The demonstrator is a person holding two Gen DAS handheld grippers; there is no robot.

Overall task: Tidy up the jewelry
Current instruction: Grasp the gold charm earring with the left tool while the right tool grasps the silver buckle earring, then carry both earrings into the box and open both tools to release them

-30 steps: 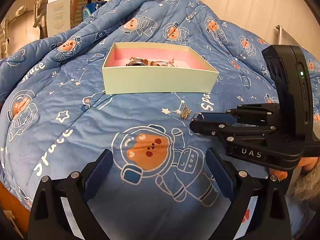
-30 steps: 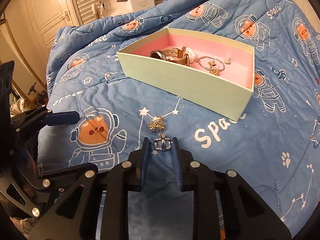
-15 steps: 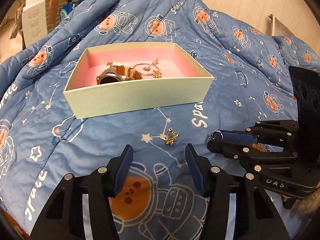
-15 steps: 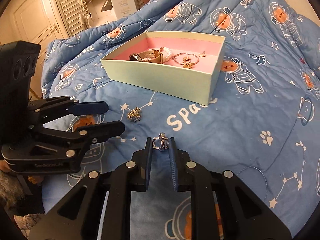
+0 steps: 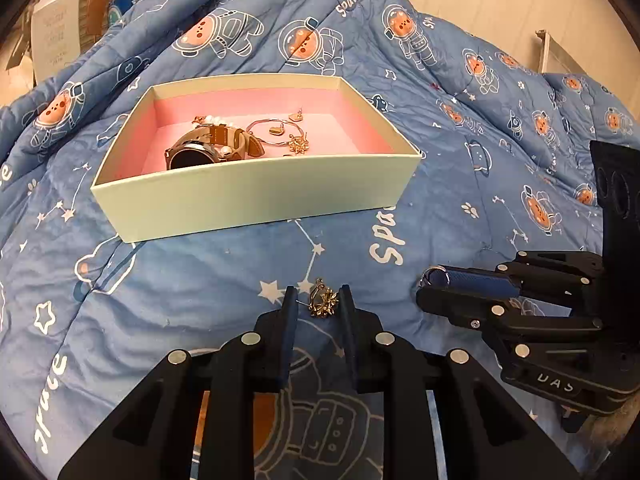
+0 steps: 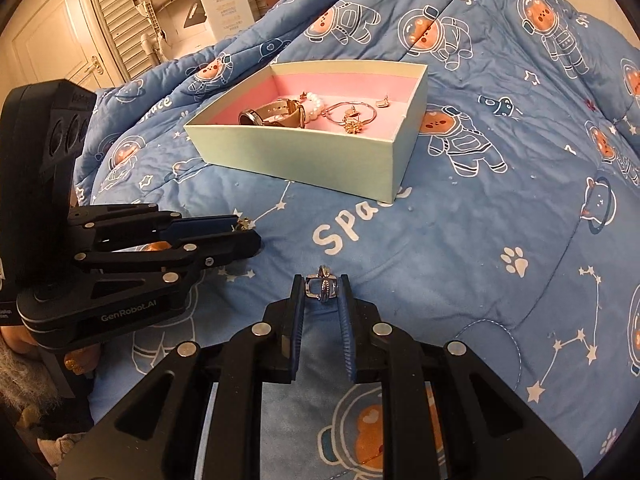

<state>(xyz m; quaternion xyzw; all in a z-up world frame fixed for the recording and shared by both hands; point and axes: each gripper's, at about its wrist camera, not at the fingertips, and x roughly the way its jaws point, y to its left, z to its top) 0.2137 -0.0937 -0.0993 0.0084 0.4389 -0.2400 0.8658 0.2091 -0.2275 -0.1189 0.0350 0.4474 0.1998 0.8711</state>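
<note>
A pale green box [image 5: 256, 196] with a pink inside sits on the blue quilt; it holds a watch [image 5: 208, 148], a pearl piece and gold jewelry [image 5: 288, 136]. It also shows in the right wrist view [image 6: 304, 160]. My left gripper [image 5: 318, 304] has narrowed around a small gold earring [image 5: 323, 303] lying on the quilt; a gap shows on the left of it. My right gripper [image 6: 322, 288] is shut on a silver ring [image 6: 321, 285], held above the quilt to the right of the left gripper [image 6: 240, 232].
The quilt [image 6: 500, 200] with bear astronauts covers the whole bed in soft folds. A white carton [image 6: 224, 0] and a louvred door [image 6: 112, 20] stand behind the bed. The right gripper [image 5: 440, 284] sits close beside the left one.
My left gripper has moved forward and down to the gold earring and its jaws have closed in around it. My right gripper has drawn back to the right with the ring.
</note>
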